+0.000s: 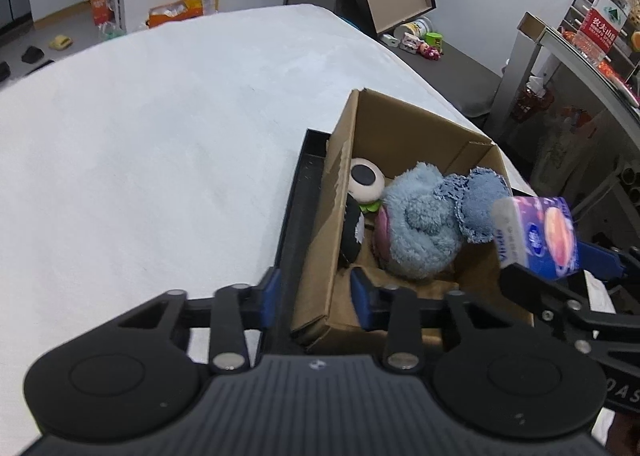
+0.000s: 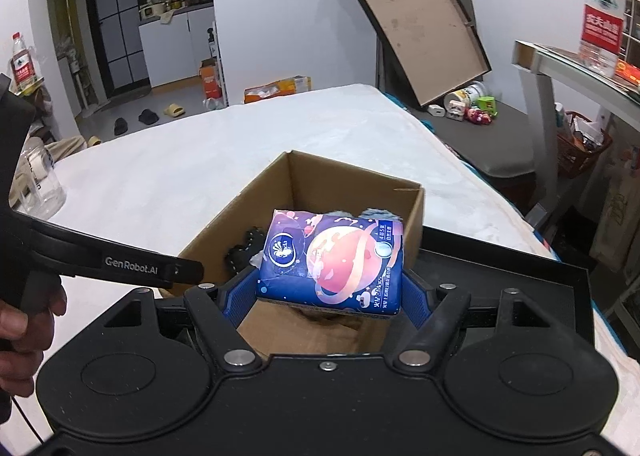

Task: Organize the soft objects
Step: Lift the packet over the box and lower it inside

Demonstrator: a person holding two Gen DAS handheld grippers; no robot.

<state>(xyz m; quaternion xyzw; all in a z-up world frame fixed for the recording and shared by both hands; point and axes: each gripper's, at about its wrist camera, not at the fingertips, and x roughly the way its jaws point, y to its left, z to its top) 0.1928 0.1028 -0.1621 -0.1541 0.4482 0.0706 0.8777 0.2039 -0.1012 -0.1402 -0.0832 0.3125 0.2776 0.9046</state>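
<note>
An open cardboard box (image 1: 320, 256) stands in a black tray (image 1: 304, 176) on a white bed. Inside lie a light blue plush (image 1: 420, 228), a blue cloth (image 1: 476, 208), a white round toy (image 1: 364, 180) and a black-and-white plush (image 1: 354, 236). My left gripper (image 1: 316, 284) straddles the box's left wall at the near corner. Its jaws are narrow, and the outer pad stands clear of the wall. My right gripper (image 2: 328, 296) is shut on a blue and pink tissue pack (image 2: 332, 260), held over the near end of the box (image 2: 352, 184).
A glass-topped table with a water bottle (image 2: 602, 12) stands at the right. A brown lid (image 2: 420, 32) leans on the far wall above small toys (image 2: 476, 108). A clear jar (image 2: 40, 180) sits at the bed's left edge. A hand (image 2: 24, 320) holds the left gripper.
</note>
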